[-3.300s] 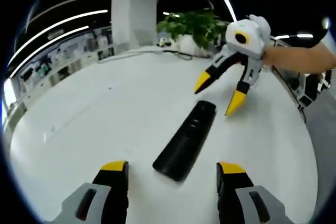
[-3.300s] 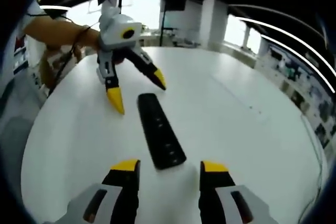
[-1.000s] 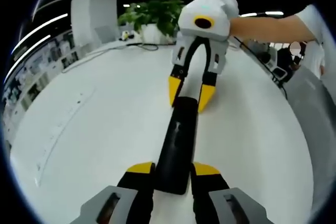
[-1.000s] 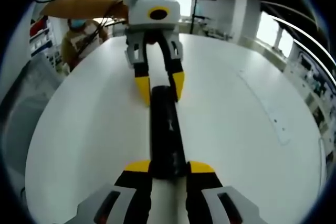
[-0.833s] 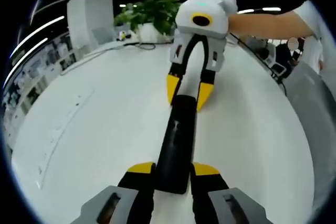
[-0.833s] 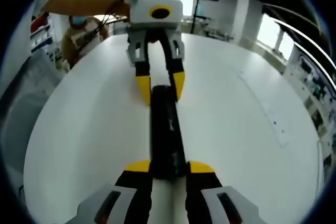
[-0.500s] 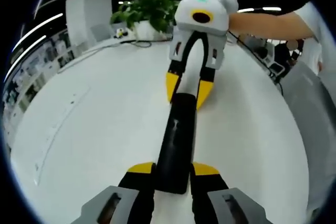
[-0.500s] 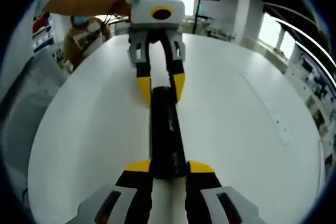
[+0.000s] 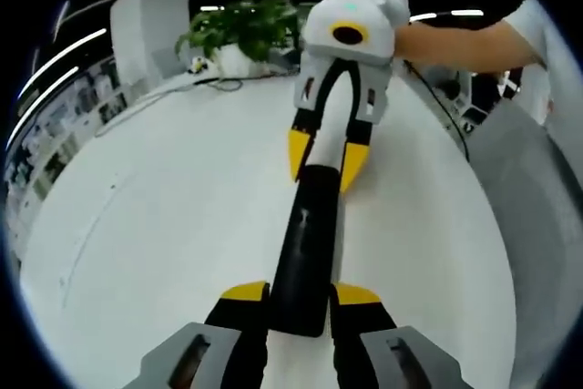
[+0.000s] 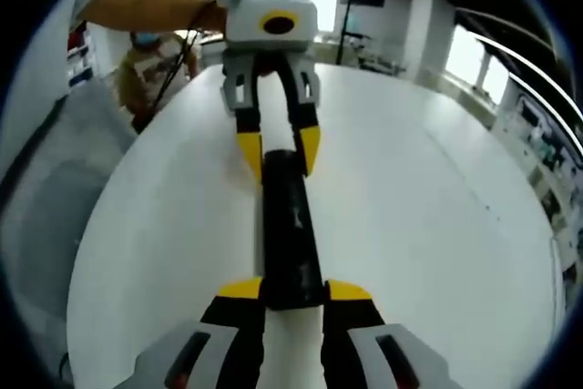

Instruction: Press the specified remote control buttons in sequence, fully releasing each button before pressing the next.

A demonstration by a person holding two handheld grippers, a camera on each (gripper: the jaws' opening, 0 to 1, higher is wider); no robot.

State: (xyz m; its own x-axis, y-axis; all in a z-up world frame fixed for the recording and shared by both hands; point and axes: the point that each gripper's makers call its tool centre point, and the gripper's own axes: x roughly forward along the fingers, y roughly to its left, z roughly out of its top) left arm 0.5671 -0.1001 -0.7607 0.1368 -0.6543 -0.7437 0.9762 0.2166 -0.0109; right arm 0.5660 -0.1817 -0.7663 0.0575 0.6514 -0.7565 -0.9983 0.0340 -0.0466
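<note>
A long black remote [image 9: 310,243] lies flat on a white desk [image 9: 164,216], held at both ends. In the left gripper view, the left gripper [image 9: 301,296] has its yellow-tipped jaws closed on the near end of the remote, one jaw at each long side. At the far end, the right gripper [image 9: 319,154] straddles the remote with its jaws close against the sides, apparently gripping it. In the right gripper view the remote [image 10: 290,239] runs straight ahead from between the right gripper's [image 10: 293,292] jaws to the left gripper [image 10: 276,154] facing it. Its buttons are too dark to make out. Beyond the jaws stand a potted plant [image 9: 239,29] and a white pillar [image 9: 148,15].
</note>
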